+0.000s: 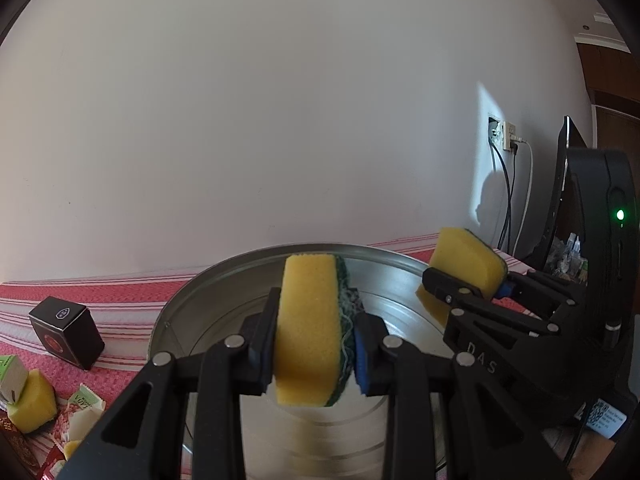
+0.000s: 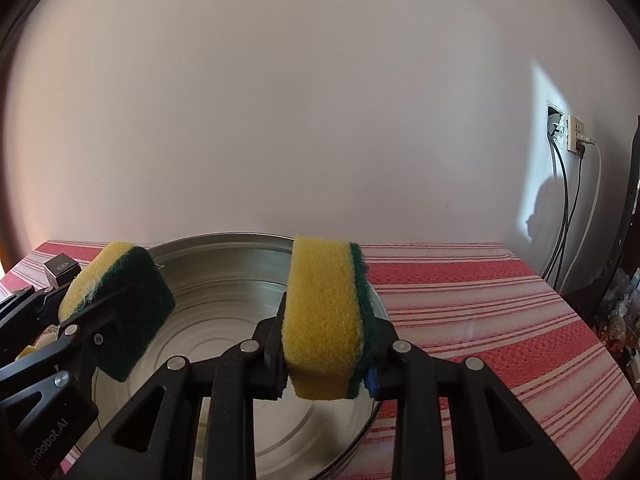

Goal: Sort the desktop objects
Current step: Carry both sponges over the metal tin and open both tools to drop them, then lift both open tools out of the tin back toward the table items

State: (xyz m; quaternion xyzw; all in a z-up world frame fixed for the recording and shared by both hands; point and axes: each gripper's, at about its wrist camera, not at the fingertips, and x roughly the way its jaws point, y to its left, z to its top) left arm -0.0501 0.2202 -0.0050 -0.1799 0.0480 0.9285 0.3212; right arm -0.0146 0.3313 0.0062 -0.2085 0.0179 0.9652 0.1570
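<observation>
Left gripper (image 1: 316, 344) clamped on a sponge (image 1: 310, 328), yellow foam facing the left finger and green scouring layer against the blue pad of the right finger. The sponge stands on edge between the fingers, held in the air above the metal basin (image 1: 208, 284), whose ribbed floor shows beneath and beyond the fingertips.

Right gripper (image 2: 326, 354) likewise clamped on a second sponge (image 2: 324, 320), yellow foam toward its left finger, green layer toward its right finger. This sponge hangs over the right-hand part of the basin, just inside the rim, with the basin floor visible below the fingers.

In the left wrist view, the right gripper appears to the right of the fingers, its sponge raised over the far right rim of the basin. In the right wrist view, the left gripper appears to the left of the fingers, its sponge tilted with the green face turned toward the camera, over the left part of the basin.

The basin rests on a red-and-white striped cloth (image 2: 480, 300). To the left of the left gripper's fingers, on the cloth, lie a black box (image 1: 66, 332), another yellow sponge (image 1: 34, 408) with a small carton leaning on it, and paper packets (image 1: 82, 412). Behind everything stands a plain wall (image 1: 280, 120) with a socket and cables (image 1: 508, 184) to the right of the fingers.
</observation>
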